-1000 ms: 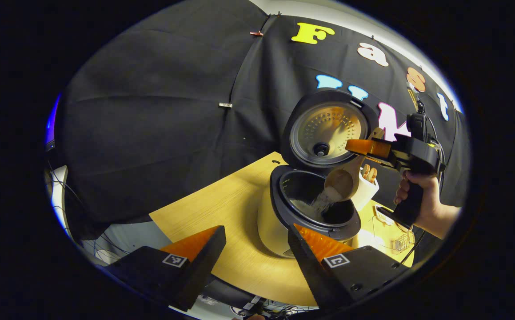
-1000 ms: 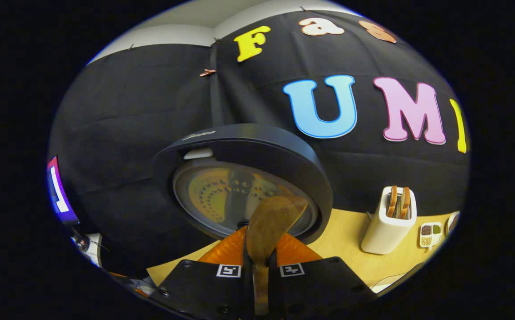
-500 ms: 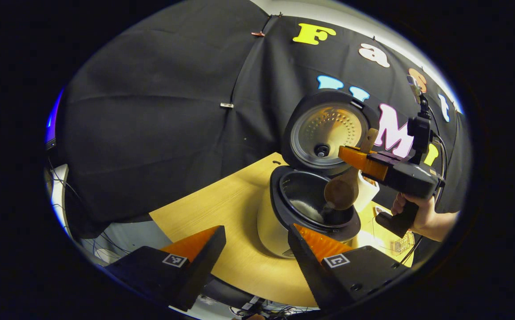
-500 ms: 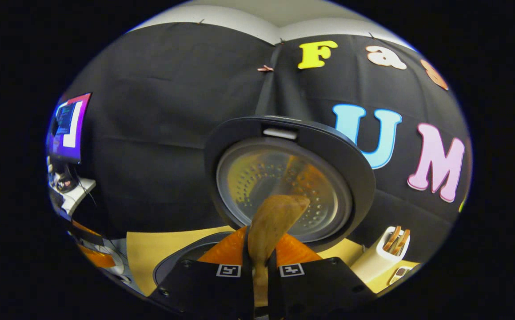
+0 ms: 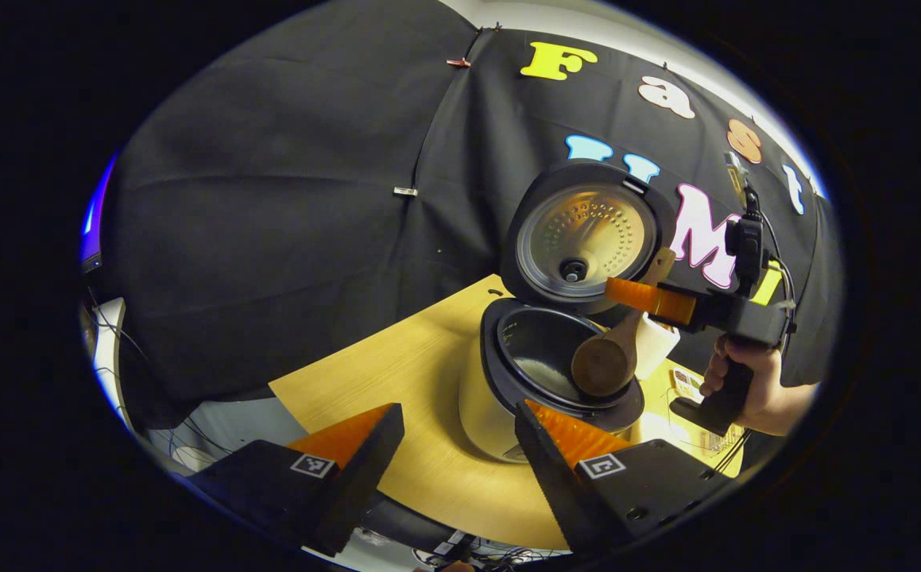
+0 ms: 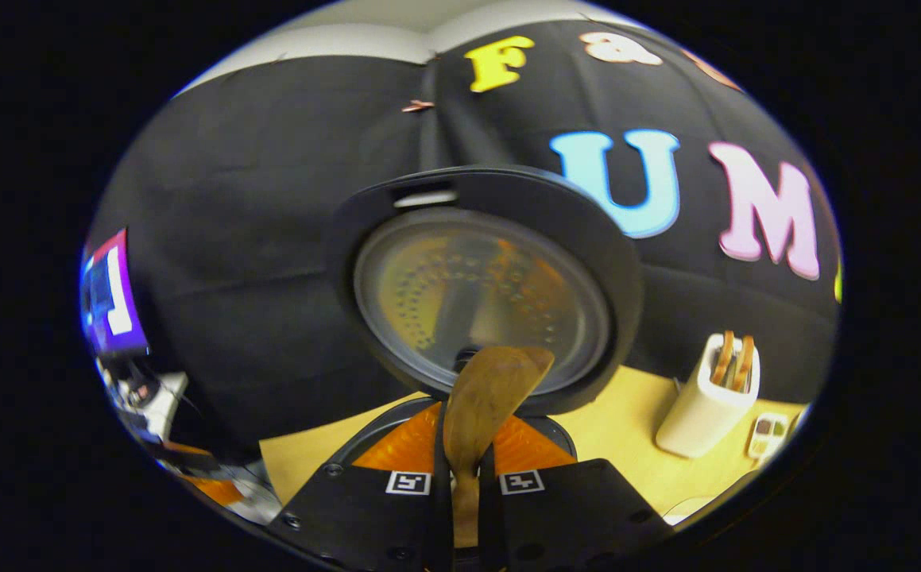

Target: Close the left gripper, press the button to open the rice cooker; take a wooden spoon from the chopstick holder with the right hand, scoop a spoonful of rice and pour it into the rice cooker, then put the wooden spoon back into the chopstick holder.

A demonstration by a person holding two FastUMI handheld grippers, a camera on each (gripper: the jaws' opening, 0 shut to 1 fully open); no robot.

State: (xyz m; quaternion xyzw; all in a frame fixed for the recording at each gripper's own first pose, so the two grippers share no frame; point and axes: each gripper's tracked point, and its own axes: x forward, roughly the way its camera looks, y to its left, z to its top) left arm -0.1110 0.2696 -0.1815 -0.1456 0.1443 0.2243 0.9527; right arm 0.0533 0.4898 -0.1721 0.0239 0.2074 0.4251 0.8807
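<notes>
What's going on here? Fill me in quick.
A person is working with a handheld gripper in each hand. The right gripper is shut on a wooden spoon, holding its bowl over the open rice cooker, whose lid stands up. A little rice lies in the pot. The left gripper hangs open in front of the cooker, holding nothing. The white chopstick holder stands on the wooden table beside the cooker; the spoon is not yet back in it.
</notes>
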